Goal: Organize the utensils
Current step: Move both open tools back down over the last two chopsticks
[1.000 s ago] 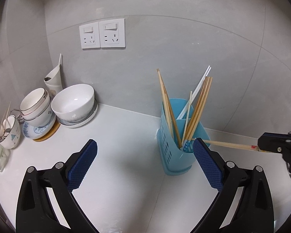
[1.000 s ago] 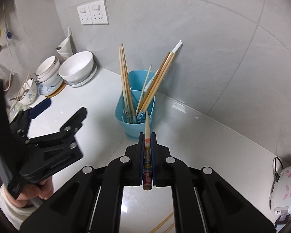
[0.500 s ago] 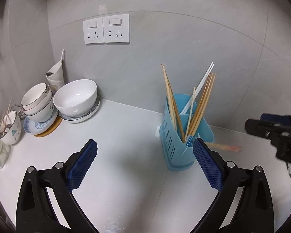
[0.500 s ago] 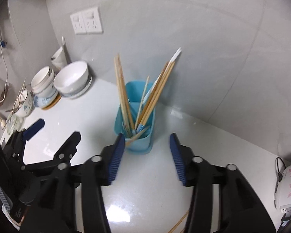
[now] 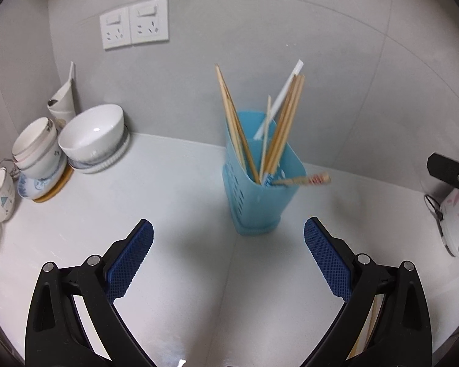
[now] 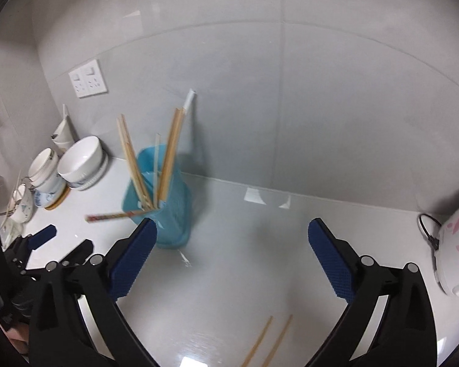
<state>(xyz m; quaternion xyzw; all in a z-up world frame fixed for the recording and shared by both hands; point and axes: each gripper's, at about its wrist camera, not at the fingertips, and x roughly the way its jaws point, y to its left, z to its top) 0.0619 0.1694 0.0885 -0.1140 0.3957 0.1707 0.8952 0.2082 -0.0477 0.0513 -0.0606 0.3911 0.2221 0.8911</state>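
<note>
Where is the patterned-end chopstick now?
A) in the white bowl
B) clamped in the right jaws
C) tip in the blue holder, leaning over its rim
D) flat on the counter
C: the patterned-end chopstick has its tip inside the blue holder and juts out over the rim, clear of either gripper.

Right gripper [image 6: 232, 260] jaws just opened wide, empty; left gripper [image 5: 228, 261] jaws wide, empty

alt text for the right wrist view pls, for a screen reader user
The right tool is open and empty above a white counter. Left of it, a blue utensil holder holds upright chopsticks, with one patterned chopstick sticking out sideways. Two loose chopsticks lie near the bottom edge.
</note>
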